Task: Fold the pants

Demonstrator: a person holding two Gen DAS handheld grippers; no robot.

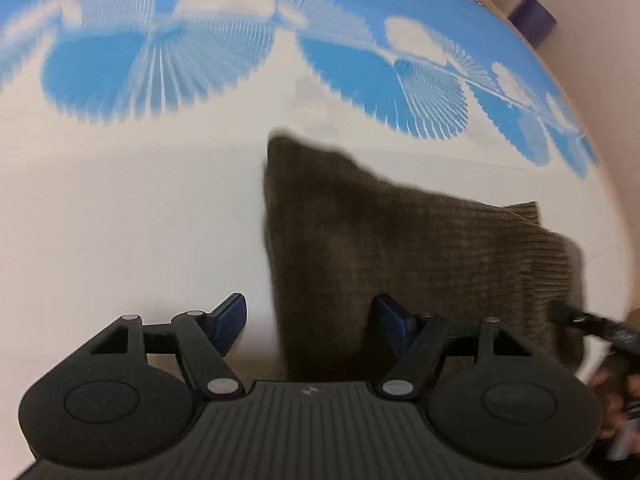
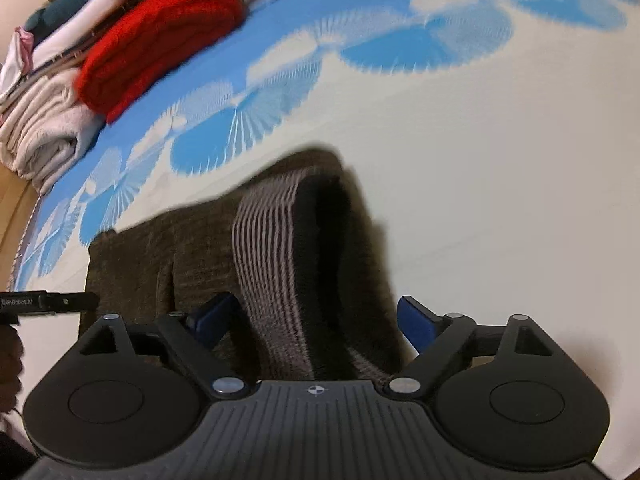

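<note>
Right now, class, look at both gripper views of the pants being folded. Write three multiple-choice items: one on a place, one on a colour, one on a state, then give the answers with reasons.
1. Where does the stack of folded clothes lie in the right gripper's view?
A. upper left, on the blue border
B. lower right
C. on top of the pants

2. What colour is the top knit item nearest the pants?
A. green
B. red
C. yellow

3. How do the jaws of the right gripper stand?
A. clamped on the pants
B. shut on nothing
C. open, with the pants between them

Answers: 1 A, the stack sits at the far upper left, apart from the brown pants. 2 B, it is bright red. 3 C, both blue pads stand clear of the cloth; the left gripper is open too.
</note>
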